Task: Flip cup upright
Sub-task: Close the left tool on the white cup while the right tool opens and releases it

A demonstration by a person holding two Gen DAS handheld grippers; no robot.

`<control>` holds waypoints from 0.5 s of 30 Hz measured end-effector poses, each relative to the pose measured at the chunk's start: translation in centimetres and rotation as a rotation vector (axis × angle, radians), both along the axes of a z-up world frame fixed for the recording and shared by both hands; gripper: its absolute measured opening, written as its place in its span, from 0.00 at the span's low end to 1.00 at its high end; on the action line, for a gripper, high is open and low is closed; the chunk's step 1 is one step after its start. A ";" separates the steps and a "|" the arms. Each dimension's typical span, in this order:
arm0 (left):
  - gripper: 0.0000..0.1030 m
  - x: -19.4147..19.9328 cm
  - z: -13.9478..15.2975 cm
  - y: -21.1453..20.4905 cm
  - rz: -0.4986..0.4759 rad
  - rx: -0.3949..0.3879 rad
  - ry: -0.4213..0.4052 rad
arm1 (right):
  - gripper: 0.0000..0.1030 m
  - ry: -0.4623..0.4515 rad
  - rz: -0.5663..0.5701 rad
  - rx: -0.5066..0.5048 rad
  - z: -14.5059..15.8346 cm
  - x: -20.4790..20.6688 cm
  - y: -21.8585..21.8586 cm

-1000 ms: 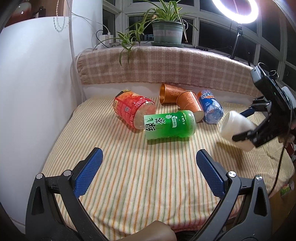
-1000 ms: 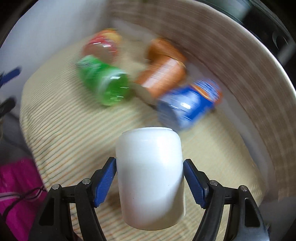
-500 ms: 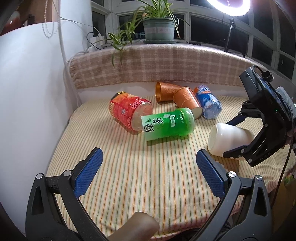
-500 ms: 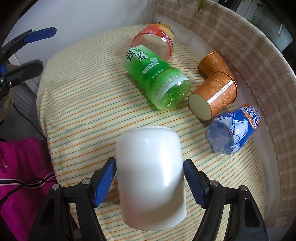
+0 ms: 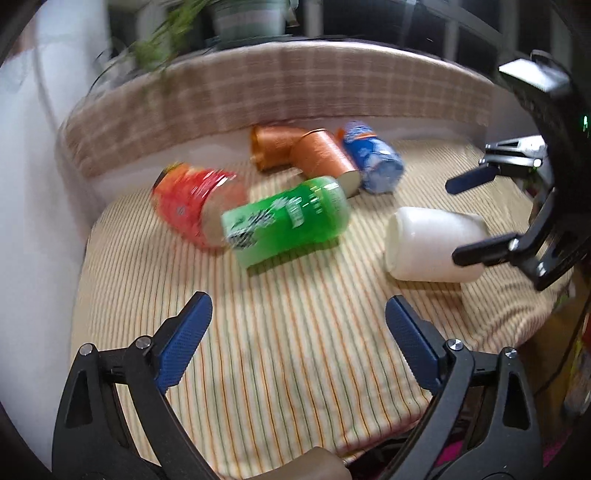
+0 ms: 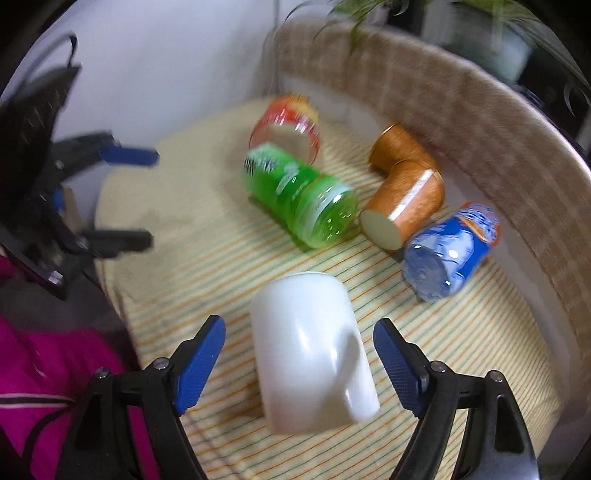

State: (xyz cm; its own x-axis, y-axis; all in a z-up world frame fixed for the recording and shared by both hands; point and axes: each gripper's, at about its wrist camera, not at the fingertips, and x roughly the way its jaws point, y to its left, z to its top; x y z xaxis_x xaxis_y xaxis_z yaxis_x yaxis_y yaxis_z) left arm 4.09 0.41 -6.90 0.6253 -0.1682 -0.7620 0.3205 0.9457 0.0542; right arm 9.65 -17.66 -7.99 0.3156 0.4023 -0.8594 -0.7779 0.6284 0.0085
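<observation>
While right tongs gape | white cup lies sideways between | left tongs spread, empty

A striped cloth covers the table, a checked bolster behind, potted plant at top.

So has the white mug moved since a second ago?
Yes. The white mug has come down onto the striped cloth and lies on its side, released between the open right claw, nearer the green bottle.
</observation>
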 end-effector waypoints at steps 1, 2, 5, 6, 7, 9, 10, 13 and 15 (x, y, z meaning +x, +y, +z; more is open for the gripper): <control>0.94 0.1 0.1 -0.3 -0.025 0.011 -0.002 | 0.82 -0.005 -0.033 0.027 0.3 -0.4 -0.9; 0.94 0.3 0.3 -0.8 -0.055 0.024 -0.003 | 0.82 -0.007 -0.056 0.043 0.5 -0.5 -1.4; 0.94 0.8 0.8 -2.5 -0.139 0.062 -0.003 | 0.82 -0.011 -0.161 0.110 0.6 -1.7 -4.1; 0.94 1.0 0.9 -3.2 -0.166 0.080 -0.004 | 0.82 -0.006 -0.186 0.129 0.7 -1.9 -4.9; 0.94 1.1 1.0 -3.8 -0.189 0.097 -0.006 | 0.82 0.003 -0.232 0.162 0.6 -2.3 -6.1; 0.94 1.3 1.2 -5.0 -0.248 0.127 -0.008 | 0.82 0.010 -0.297 0.203 0.5 -3.1 -7.8; 0.94 1.3 1.2 -5.8 -0.283 0.147 -0.009 | 0.82 0.015 -0.333 0.226 0.4 -3.7 -8.7; 0.94 1.5 1.1 -7.8 -0.371 0.205 -0.008 | 0.82 0.032 -0.426 0.291 0.0 -4.9 -11.2; 0.94 1.7 0.8 -9.3 -0.426 0.251 -0.007 | 0.82 0.038 -0.482 0.317 -0.2 -5.8 -12.7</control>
State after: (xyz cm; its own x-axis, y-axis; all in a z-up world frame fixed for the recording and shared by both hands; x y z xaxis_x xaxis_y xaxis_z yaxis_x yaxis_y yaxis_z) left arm 5.74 -8.90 -6.10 0.5459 -0.2220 -0.8079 0.6748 0.6880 0.2669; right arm 3.89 -30.37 -8.20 0.4983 0.4602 -0.7348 -0.3996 0.8740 0.2763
